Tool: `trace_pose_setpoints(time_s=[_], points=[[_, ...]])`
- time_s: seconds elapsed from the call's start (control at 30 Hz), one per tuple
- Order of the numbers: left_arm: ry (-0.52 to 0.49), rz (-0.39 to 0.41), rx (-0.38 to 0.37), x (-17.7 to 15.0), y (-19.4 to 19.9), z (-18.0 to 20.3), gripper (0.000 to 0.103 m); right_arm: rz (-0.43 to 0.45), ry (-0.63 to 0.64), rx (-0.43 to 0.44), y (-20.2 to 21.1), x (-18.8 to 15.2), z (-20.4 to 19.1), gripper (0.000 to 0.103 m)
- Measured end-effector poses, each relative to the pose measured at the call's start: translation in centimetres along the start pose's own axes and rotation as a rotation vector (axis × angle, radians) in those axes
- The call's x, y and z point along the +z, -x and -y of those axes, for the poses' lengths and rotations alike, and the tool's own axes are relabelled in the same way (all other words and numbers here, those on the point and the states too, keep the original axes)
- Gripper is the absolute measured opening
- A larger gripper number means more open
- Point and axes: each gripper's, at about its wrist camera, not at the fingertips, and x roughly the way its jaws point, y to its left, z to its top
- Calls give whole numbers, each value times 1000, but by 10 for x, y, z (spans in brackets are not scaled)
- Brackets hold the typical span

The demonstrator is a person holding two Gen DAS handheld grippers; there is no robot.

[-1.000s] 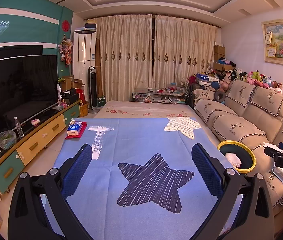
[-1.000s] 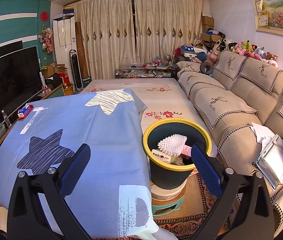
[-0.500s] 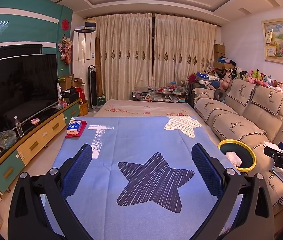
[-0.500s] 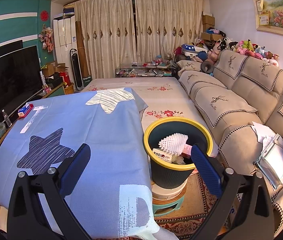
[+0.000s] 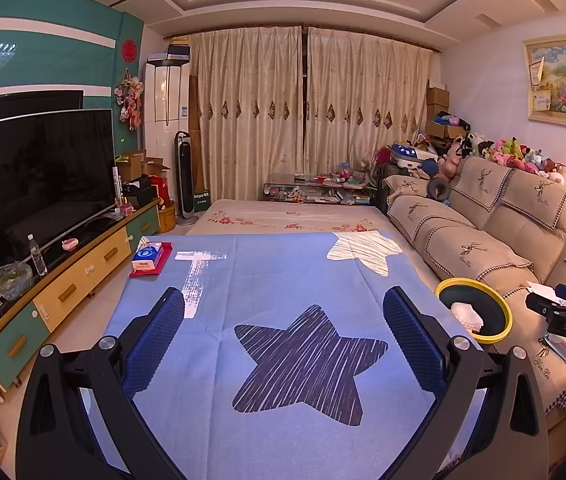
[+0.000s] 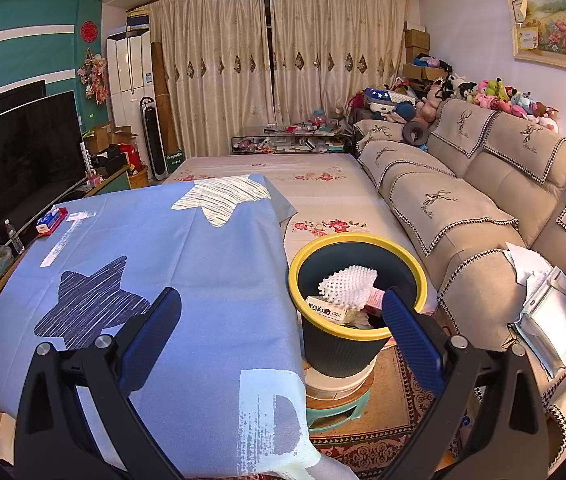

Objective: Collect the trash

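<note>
Where left tongs [image 5: 283, 320] gape over cloth [image 5: 283, 272], right tongs [image 6: 283, 320], likewise released, beside trash-filled bin [image 6: 403, 332].

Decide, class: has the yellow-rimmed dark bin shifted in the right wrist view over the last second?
No. The yellow-rimmed dark bin keeps its place beside the blue star cloth.

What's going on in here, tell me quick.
A person is collecting trash with a handheld gripper in each hand. Right now both the left gripper and the right gripper are open and empty, held over the blue star-print cloth. The yellow-rimmed trash bin beside the sofa already holds a white foam net and a small box. On the cloth, only a tissue pack sits at the far corner.
</note>
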Motion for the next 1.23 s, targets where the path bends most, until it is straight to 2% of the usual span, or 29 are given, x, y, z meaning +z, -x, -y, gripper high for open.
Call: trace_pose_setpoints(time_s=[0.57, 0.83, 0.9, 1.03, 1.23], points=[[4, -16, 0, -1, -7, -3, 98, -14, 3, 5, -5, -8, -9, 96], [19, -22, -33, 1, -15, -5, 98, -25, 3, 6, -6, -9, -11, 96], [22, -45, -46, 2, -21, -6, 98, -30, 4, 10, -9, -7, -11, 96], [16, -83, -27, 4, -45, -12, 98, -58, 31, 30, -20, -2, -18, 96], [1, -197, 82, 3, -132, -46, 98, -116, 79, 91, -66, 23, -49, 96]])
